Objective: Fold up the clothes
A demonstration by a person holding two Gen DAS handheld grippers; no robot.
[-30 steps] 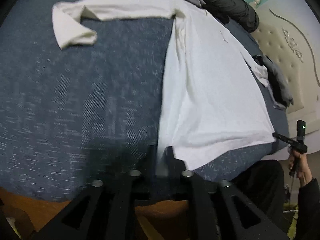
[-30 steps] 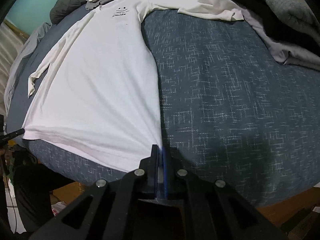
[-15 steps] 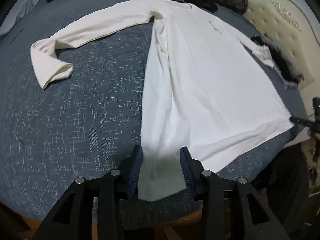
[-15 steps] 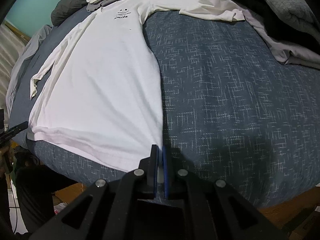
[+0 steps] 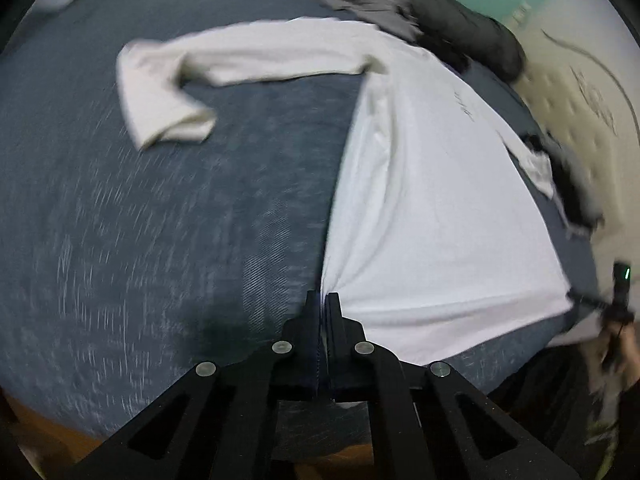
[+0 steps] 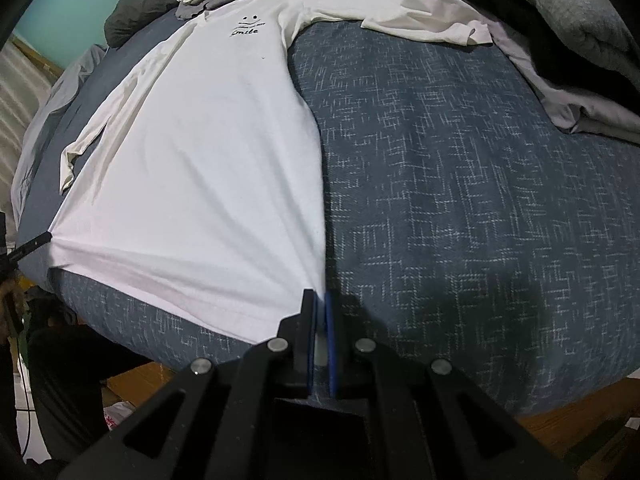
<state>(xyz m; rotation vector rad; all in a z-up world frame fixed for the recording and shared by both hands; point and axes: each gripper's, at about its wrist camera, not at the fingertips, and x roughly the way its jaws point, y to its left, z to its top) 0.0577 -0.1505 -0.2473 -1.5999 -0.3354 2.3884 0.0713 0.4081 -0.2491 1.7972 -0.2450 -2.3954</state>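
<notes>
Left wrist view: blurry w/ motion, but main things readable.
Left tool point(image 5: 323, 298): fingers pressed together, pinching the hem corner of the white shirt point(image 5: 432, 200); cloth puckers at the pinch.
Right tool point(image 6: 320, 300): fingers nearly closed w/ a thin strip of white cloth between them, gripping the shirt's other hem corner.
Shirt: long-sleeved, spread flat, front up, on the bed point(image 6: 460, 200); hem at the bed's near edge, pulled taut btwn the two tools; collar toward the far side.
Print point(image 6: 246, 26): small face and "smile" on the shirt's chest.
Sleeves: one stretched out sideways from the shirt w/ cuff folded back; other lies along the shirt's side.
Bed cover: dark blue w/ white crosshatch.
Other clothes point(image 6: 560, 20): grey and dark heaps beyond the shirt's collar and past its outstretched sleeve.
</notes>
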